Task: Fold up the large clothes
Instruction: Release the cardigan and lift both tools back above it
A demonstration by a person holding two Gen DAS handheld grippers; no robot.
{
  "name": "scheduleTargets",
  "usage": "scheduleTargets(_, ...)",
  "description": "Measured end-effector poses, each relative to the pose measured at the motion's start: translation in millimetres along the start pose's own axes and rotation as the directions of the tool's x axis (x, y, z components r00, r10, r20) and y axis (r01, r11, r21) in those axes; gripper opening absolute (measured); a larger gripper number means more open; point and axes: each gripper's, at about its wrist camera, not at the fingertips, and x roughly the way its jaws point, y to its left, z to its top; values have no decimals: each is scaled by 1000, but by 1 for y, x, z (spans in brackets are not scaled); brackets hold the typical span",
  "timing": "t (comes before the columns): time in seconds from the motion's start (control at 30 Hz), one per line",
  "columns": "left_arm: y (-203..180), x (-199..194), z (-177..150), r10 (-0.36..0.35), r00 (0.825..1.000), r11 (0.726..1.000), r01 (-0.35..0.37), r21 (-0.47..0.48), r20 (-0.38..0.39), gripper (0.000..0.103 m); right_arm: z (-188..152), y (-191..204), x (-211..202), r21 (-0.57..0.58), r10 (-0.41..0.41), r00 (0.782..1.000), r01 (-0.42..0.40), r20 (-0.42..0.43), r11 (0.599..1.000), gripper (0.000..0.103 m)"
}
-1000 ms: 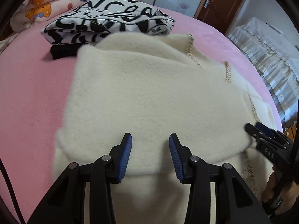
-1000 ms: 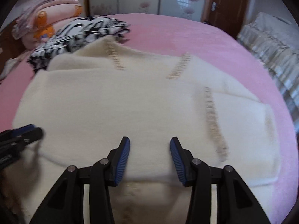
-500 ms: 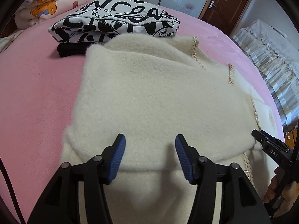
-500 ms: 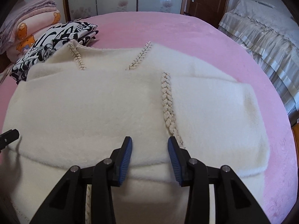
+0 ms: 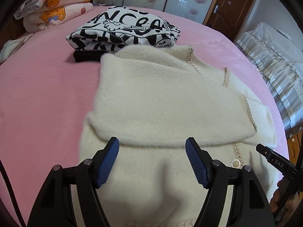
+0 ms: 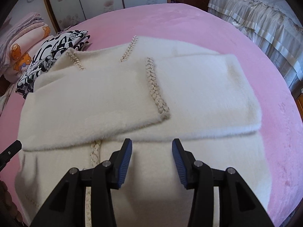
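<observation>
A cream fluffy coat [image 5: 161, 98] [image 6: 113, 98] with braided trim lies spread on the pink bed [image 5: 37, 94], its two sleeves folded across the body. My left gripper [image 5: 151, 141] hovers just above the near edge of the left folded sleeve; its jaws are opening and hold nothing. My right gripper [image 6: 151, 141] hangs over the coat's lower part, just short of the right sleeve's edge; its jaws are opening a little, with nothing between them. Each view shows the other gripper's tip at its edge: right gripper [image 5: 272, 158], left gripper [image 6: 11, 149].
A folded black-and-white lettered garment [image 5: 123, 32] [image 6: 53, 54] on a black one [image 5: 85, 56] lies beyond the coat's collar. Stacked bear-print quilts [image 5: 55, 13] sit at the far left. A second bed with a ruffled grey cover [image 6: 255, 9] stands right, past the pink bed's edge.
Both grippers have drawn back and up from the folded sleeves' edge. The left jaws have spread much wider. The right view has rolled and shifted rightward along the coat.
</observation>
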Motion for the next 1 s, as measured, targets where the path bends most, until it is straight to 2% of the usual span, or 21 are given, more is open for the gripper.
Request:
scheduleTargets(0.23, -6, -54, -24, 19, 999, 999, -20, 33, 36, 71, -33, -10, -44, 29, 10, 1000, -11, 19, 1000, 44)
scheduleTargets(0.5, -11, -121, -58, 34, 996, 997, -39, 67, 81, 72, -66, -6, -119, -19, 23, 992, -21, 122, 1000, 45)
scheduleTargets(0.63, -14, -151, -77, 42, 994, 994, -51, 92, 102, 73, -84, -1, -154, -56, 30, 982, -20, 184, 998, 55)
scheduleTargets(0.7, -15, -165, -86, 45, 993, 993, -57, 105, 111, 74, -94, -1, -170, -70, 45, 977, -32, 208, 997, 56)
scheduleTargets(1.0, -10, -203, -122, 78, 987, 985, -98, 145, 139, 80, -130, -14, -203, -96, 60, 966, -37, 251, 995, 56)
